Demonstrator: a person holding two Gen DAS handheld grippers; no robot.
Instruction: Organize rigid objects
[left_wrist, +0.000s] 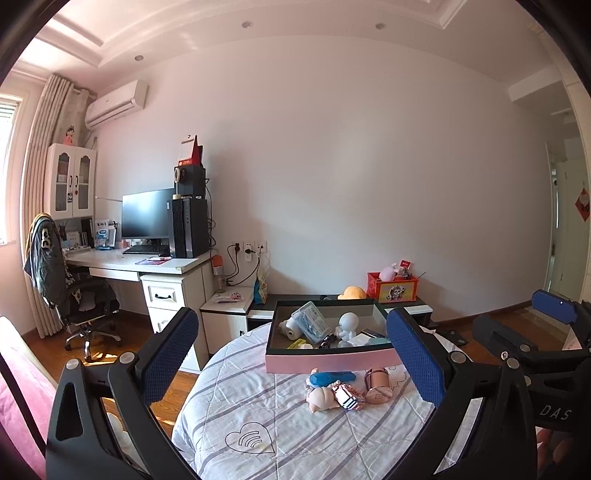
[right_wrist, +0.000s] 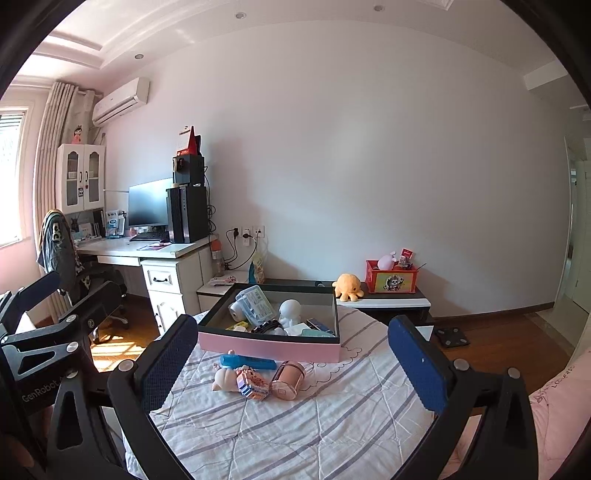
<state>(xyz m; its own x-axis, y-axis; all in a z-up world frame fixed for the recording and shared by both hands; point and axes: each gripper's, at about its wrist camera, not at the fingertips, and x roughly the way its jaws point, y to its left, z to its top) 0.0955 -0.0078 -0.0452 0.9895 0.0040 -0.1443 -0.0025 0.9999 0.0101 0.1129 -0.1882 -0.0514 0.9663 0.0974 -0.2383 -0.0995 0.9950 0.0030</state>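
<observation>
Four loose things lie on the striped quilted bed (right_wrist: 295, 424) just in front of the pink box (right_wrist: 269, 345): a blue bar (right_wrist: 247, 362), its long axis running left to right along the box wall; a pale rubbery pig figure (right_wrist: 225, 378); a small checkered block toy (right_wrist: 253, 384); and a glossy rose-pink cylinder (right_wrist: 288, 376) lying on its side, pointing toward the box. The dark-lined, open box holds a clear plastic case (right_wrist: 255, 304), a white figurine (right_wrist: 290, 312) and other small items. Left gripper (left_wrist: 291, 350) and right gripper (right_wrist: 291, 354) hover above the bed, their blue textured fingers (right_wrist: 168, 363) wide apart, nothing between them
</observation>
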